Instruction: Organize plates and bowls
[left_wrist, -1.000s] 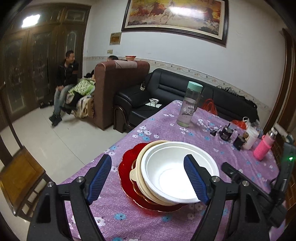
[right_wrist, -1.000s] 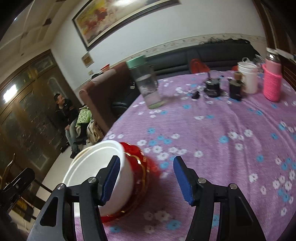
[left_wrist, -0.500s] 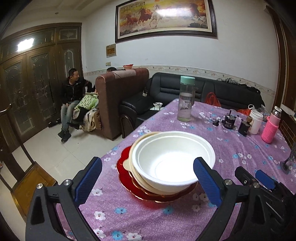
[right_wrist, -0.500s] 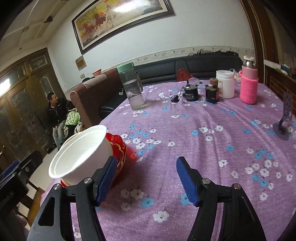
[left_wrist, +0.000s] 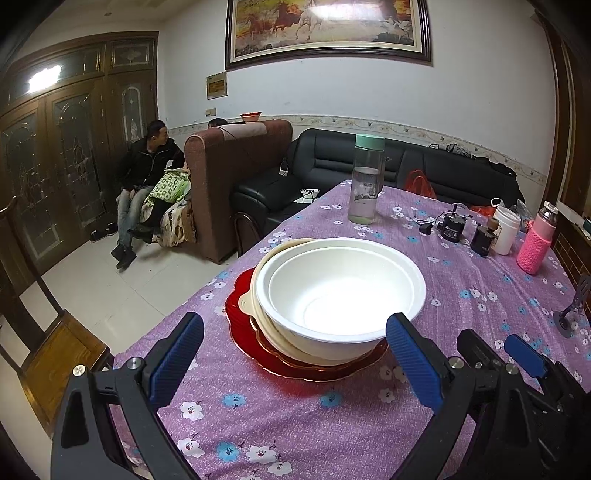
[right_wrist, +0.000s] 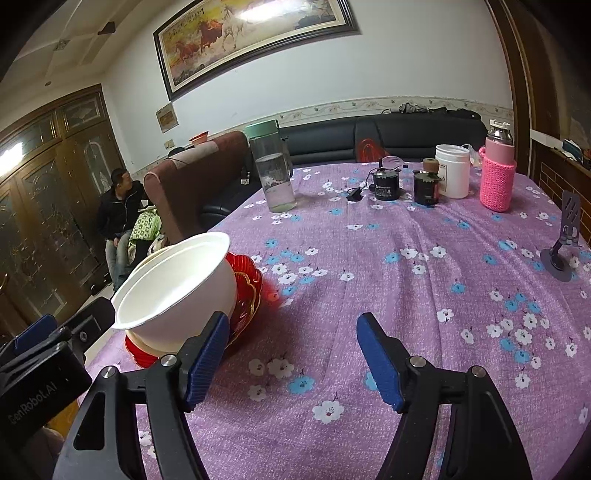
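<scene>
left wrist view: both grippers, left gripper (left_wrist: 293, 365) and right gripper (right_wrist: 291, 356), hover low, jaws wide, empty

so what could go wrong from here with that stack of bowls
The white bowl sits off-centre on the cream dish and red plate, so a nudge from the open left gripper could tip it. The stack stands near the table edge and might slide off. The right gripper, also open, has a finger close to the bowl.
</scene>
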